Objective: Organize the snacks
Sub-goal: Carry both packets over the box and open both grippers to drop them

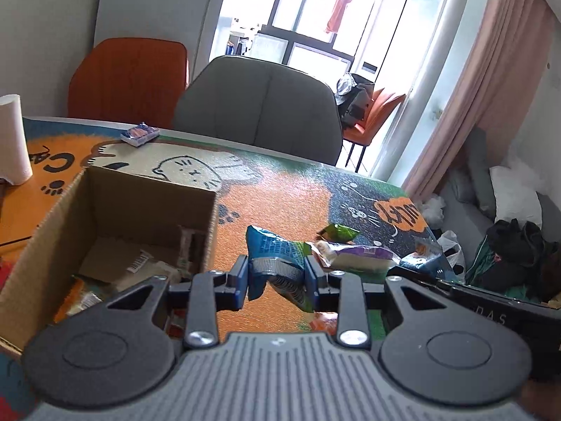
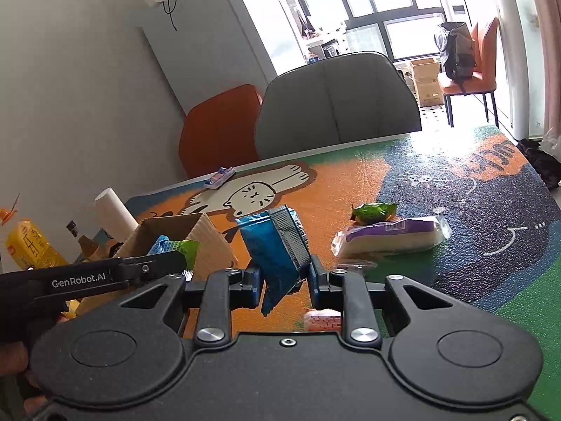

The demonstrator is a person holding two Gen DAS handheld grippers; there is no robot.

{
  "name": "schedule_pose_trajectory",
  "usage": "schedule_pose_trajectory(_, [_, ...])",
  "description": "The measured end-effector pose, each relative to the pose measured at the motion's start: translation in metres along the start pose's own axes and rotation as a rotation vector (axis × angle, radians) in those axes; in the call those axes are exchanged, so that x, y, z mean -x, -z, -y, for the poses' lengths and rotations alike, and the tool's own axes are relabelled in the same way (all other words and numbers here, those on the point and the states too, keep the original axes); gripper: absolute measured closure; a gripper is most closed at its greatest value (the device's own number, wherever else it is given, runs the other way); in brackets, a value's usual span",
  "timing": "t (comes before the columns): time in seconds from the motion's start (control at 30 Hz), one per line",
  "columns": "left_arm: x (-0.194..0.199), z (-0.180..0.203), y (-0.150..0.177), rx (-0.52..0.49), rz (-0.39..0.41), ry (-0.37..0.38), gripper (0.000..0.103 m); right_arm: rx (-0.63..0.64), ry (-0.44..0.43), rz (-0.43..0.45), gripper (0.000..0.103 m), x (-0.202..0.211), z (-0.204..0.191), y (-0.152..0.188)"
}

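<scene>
Broadly, one wide surface carries everything, covered by a mat printed with cartoon cats in orange, navy and green; the mat's orange burst reads "Lucky", seen upside down. Two padded chairs stand behind it side by side, one grey and one orange; a third, orange with dark legs, sits well apart by the window. One open brown cardboard box stands on the mat and holds several wrappers, one with a barcode label. Beside the box stands one white paper roll.

Each hand's tool has one packet. The left tongs are narrowed and pinched on a blue-and-green crinkled snack packet, held above the mat just beside the box. The right tongs are likewise nearly closed, clamping a blue flat snack packet with a grey printed panel. The left tool's side reads "GenRobot.AI".

Loose on the mat lie one long white-and-purple wrapped bar, one small green sachet, and one small blue-and-orange packet near the far edge.
</scene>
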State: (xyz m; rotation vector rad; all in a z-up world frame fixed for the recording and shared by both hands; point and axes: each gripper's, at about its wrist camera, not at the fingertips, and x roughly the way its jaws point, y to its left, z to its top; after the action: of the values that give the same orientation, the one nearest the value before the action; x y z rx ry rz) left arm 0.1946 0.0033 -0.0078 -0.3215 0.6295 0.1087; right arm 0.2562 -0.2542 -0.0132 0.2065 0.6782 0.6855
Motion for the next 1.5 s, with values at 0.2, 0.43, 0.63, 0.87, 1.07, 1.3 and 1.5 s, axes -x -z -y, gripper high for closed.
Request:
schedule_pose_trajectory(0.2, [0.01,-0.021,-0.008,0.018,0.018,-0.024,0.071,0.014,-0.022,-0.002,0.079,-0.007,-0.016,-0.004])
schedule_pose_trajectory(0.43, [0.016,-0.052,-0.017,0.056,0.036,-0.057,0.071,0.044,-0.045,-0.007,0.079,-0.017,-0.04,-0.009])
schedule_pose_trajectory(0.63, [0.02,-0.077,-0.022,0.082,0.045,-0.084,0.071,0.069,-0.064,-0.017,0.079,-0.028,-0.06,-0.012])
schedule_pose_trajectory(0.87, [0.022,-0.099,-0.024,0.108,0.044,-0.106,0.071,0.098,-0.084,-0.033,0.079,-0.043,-0.085,-0.014])
schedule_pose_trajectory(1.07, [0.015,-0.116,-0.022,0.127,0.026,-0.128,0.068,0.124,-0.091,-0.047,0.079,-0.053,-0.105,-0.013])
schedule_pose_trajectory(1.3, [0.021,-0.129,-0.017,0.153,0.027,-0.112,0.048,0.146,-0.105,-0.061,0.079,-0.063,-0.124,-0.011])
schedule_pose_trajectory(1.5, [0.028,-0.139,-0.013,0.168,0.021,-0.102,0.038,0.155,-0.123,-0.076,0.079,-0.074,-0.137,-0.012])
